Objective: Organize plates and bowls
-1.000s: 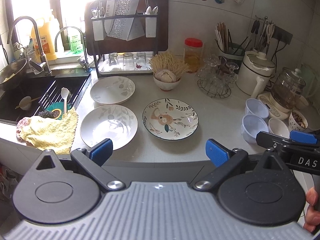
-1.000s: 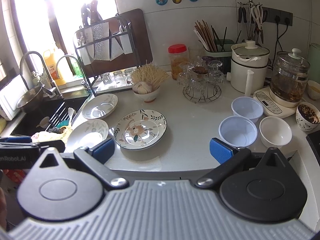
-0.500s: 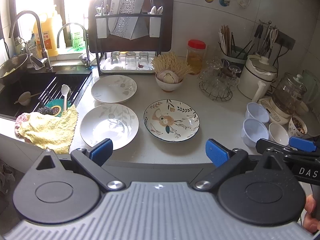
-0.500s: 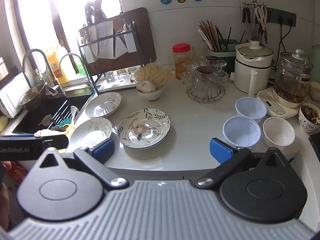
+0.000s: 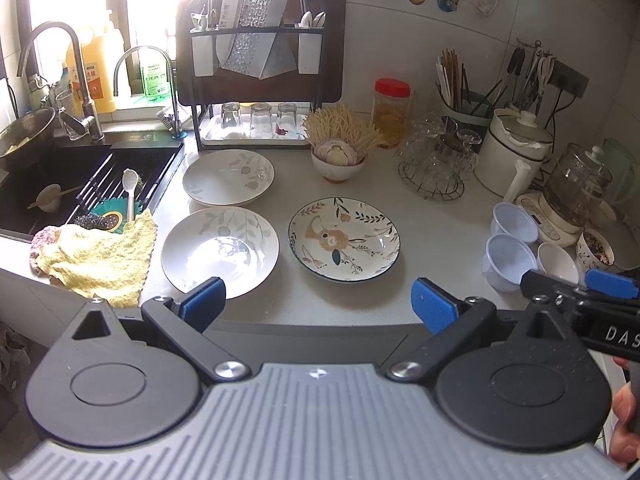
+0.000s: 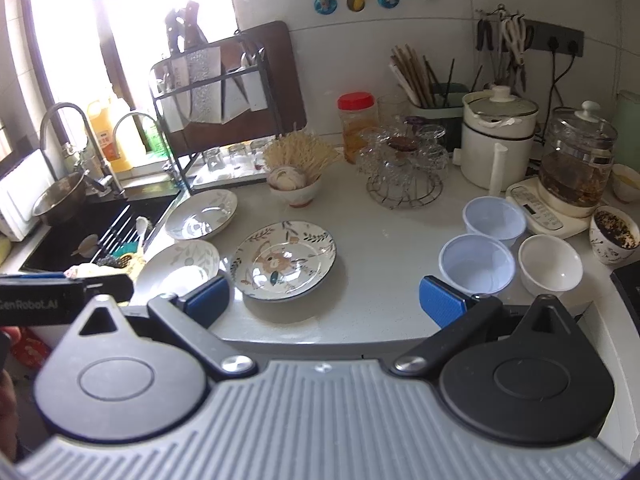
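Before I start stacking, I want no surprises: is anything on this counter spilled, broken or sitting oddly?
Nothing looks spilled or broken. The one untidy thing is the crumpled yellow cloth, draped over the sink's edge beside the near white leaf-patterned plate. The three plates and the pale plastic bowls sit flat and apart.

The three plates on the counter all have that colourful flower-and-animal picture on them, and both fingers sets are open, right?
Not quite: only one plate, the colourful plate, has it. The left wrist view shows the other two plates are white with faint grey leaves. Both grippers are indeed open.
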The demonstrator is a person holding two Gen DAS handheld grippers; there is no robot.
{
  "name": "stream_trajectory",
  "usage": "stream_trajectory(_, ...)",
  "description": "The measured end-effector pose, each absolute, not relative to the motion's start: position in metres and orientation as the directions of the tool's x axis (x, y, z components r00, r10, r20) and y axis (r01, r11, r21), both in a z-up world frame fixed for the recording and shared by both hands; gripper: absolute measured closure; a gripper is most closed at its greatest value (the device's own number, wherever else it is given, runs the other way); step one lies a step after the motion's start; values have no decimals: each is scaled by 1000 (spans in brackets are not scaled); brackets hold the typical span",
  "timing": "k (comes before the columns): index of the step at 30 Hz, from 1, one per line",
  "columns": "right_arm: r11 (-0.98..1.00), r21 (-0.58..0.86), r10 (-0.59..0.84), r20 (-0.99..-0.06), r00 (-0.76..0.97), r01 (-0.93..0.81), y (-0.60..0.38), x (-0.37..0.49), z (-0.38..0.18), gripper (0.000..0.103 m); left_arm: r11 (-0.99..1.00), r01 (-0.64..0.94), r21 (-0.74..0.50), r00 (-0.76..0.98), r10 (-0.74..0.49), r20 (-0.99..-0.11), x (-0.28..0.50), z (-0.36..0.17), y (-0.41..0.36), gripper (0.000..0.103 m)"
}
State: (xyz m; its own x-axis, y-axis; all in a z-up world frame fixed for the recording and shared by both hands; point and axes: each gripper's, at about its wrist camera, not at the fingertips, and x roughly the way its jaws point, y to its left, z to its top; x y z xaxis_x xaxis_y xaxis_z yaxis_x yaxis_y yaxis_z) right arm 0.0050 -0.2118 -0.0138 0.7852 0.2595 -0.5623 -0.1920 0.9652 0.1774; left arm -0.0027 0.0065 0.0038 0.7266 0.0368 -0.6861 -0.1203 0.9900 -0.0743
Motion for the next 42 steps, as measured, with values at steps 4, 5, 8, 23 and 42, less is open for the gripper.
stream_trajectory(4,962,181,271,-554,787,-204,-210,2,-13,0,989,-126,-78,728,39,-684,-3,6,8,2)
stream_trajectory(5,962,181,273,-554,787,-206,-210,1,-13,0,989,-127,-78,729,40,-683,-4,6,8,2)
stream_trajectory(8,961,181,275,-556,784,-209,-210,1,-13,0,989,-127,-79,730,39,-683,-4,6,9,2)
stream_trajectory(23,955,196,295,-558,776,-222,-213,-3,-14,0,989,-120,-81,720,30,-694,-11,2,4,2)
stream_trajectory(42,931,243,365,-570,736,-273,-228,10,-30,0,967,-237,-95,691,99,-716,0,-6,0,2)
